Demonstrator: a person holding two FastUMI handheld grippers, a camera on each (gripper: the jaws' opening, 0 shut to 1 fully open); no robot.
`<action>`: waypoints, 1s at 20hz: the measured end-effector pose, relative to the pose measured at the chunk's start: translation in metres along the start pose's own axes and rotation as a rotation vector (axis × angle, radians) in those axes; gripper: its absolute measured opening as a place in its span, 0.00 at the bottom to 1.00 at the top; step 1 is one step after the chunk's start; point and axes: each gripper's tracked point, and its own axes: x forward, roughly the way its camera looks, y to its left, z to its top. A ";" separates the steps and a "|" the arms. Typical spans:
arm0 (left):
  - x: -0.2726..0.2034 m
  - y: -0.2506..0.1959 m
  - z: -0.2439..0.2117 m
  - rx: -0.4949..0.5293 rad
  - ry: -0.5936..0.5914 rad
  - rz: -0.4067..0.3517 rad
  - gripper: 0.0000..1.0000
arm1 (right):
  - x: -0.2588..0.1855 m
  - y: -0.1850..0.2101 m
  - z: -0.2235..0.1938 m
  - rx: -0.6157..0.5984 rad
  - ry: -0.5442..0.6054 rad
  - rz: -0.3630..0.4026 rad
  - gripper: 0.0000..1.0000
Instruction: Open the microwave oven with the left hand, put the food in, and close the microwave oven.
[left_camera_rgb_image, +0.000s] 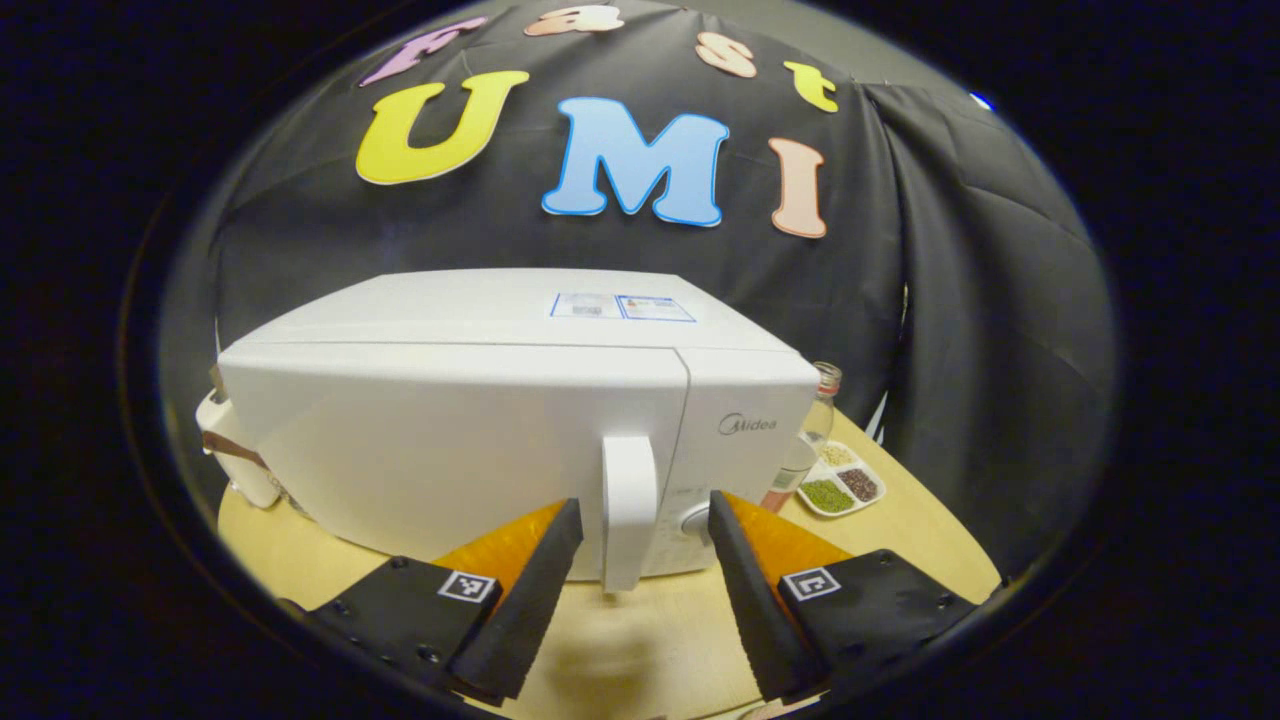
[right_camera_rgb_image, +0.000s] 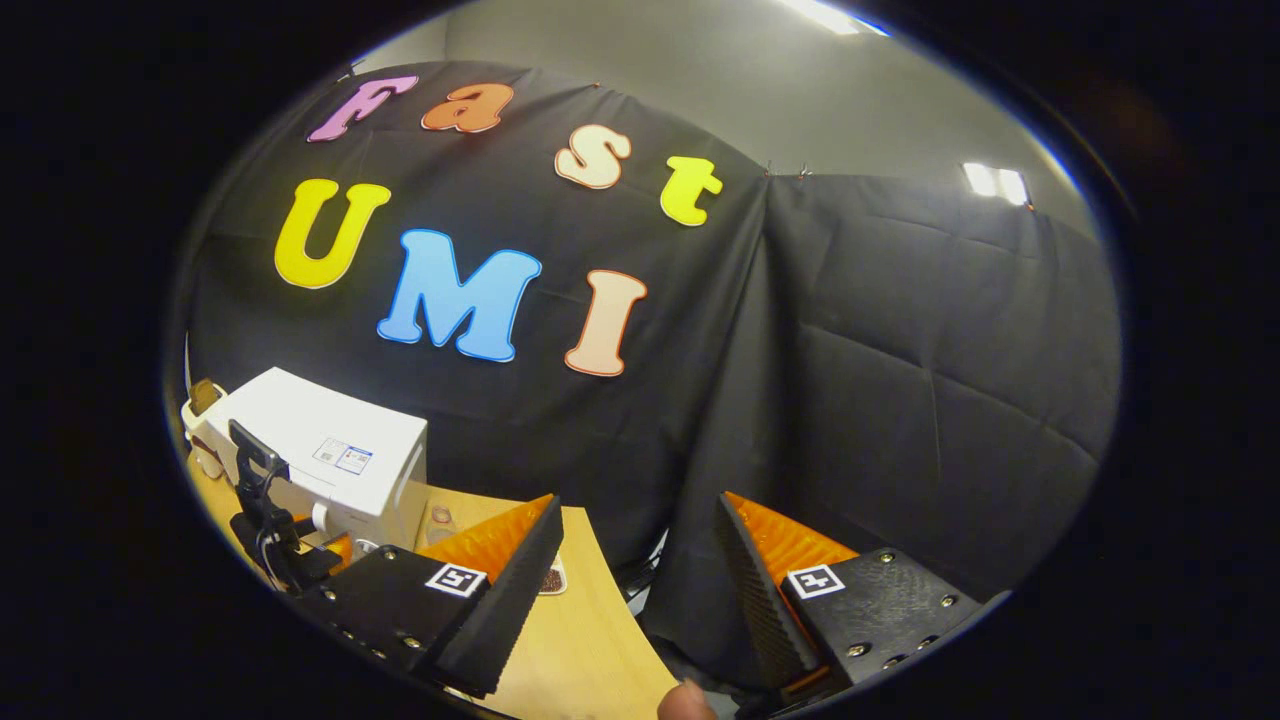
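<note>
Microwave oven (left_camera_rgb_image: 520, 420) sits shut on the wooden worktop (left_camera_rgb_image: 640, 640), white, door closed, its vertical white handle (left_camera_rgb_image: 630, 510) on the door's right edge next to the control panel with a knob (left_camera_rgb_image: 697, 522). Left gripper (left_camera_rgb_image: 640, 525) faces it head-on, fingers (left_camera_rgb_image: 530, 590) spread wide, one each side of the handle, neither touching it; handle sits in the gap, slightly nearer the left finger. Nothing grasped. Right of the oven: a glass bottle (left_camera_rgb_image: 815, 420) and a small divided dish (left_camera_rgb_image: 842, 485) of grains or seeds, possibly the food, hard to tell at this size. White object (left_camera_rgb_image: 235, 455) at the oven's left, partly hidden.

Right gripper (right_camera_rgb_image: 640, 535) is held well off to the right of the oven, beyond the worktop edge, pointing at the black cloth wall; fingers (right_camera_rgb_image: 515, 590) released and empty. In the right gripper view the oven (right_camera_rgb_image: 330, 460) is far left, with the left gripper's body (right_camera_rgb_image: 265, 520) in front of it. Fingertip of the person (right_camera_rgb_image: 685, 703) at the bottom edge.
</note>
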 end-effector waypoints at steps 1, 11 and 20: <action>0.005 0.003 -0.004 -0.004 0.020 0.012 0.84 | 0.002 -0.003 -0.003 0.009 0.010 -0.011 0.94; 0.016 0.006 -0.028 -0.011 0.115 0.095 0.28 | -0.012 0.009 -0.011 0.150 0.042 0.047 0.94; 0.012 0.005 -0.032 0.088 0.075 0.044 0.25 | -0.042 -0.009 -0.007 0.270 -0.015 0.085 0.93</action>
